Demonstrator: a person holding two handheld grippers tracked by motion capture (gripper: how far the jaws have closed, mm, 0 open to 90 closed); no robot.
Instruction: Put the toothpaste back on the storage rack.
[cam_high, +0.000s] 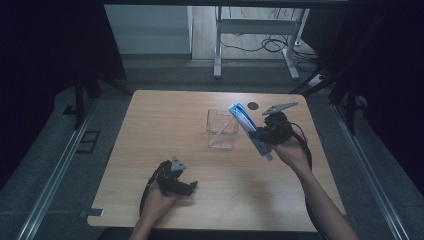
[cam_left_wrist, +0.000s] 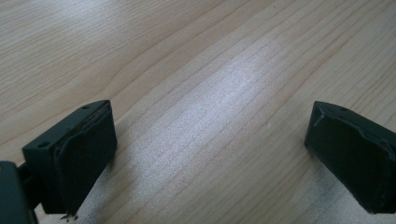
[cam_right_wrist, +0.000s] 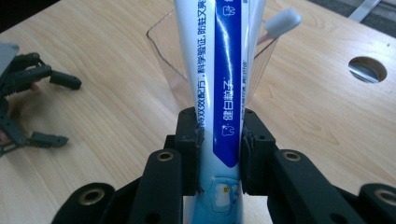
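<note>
The tube (cam_right_wrist: 219, 98) is best lifted until its far end stands clear above the rim of the cup (cam_high: 222, 129), then tipped more upright and lowered inside beside the toothbrush (cam_right_wrist: 281, 23), with the grip kept firm so that it cannot slide. The tube is clenched near its lower end between the jaws of the right gripper (cam_right_wrist: 219, 154), rising from them and slanting toward the cup just beyond, its far end over the rim. The left gripper (cam_high: 175, 181) is rested on the desk (cam_high: 165, 115) with its jaws spread wide and nothing between them.
</note>
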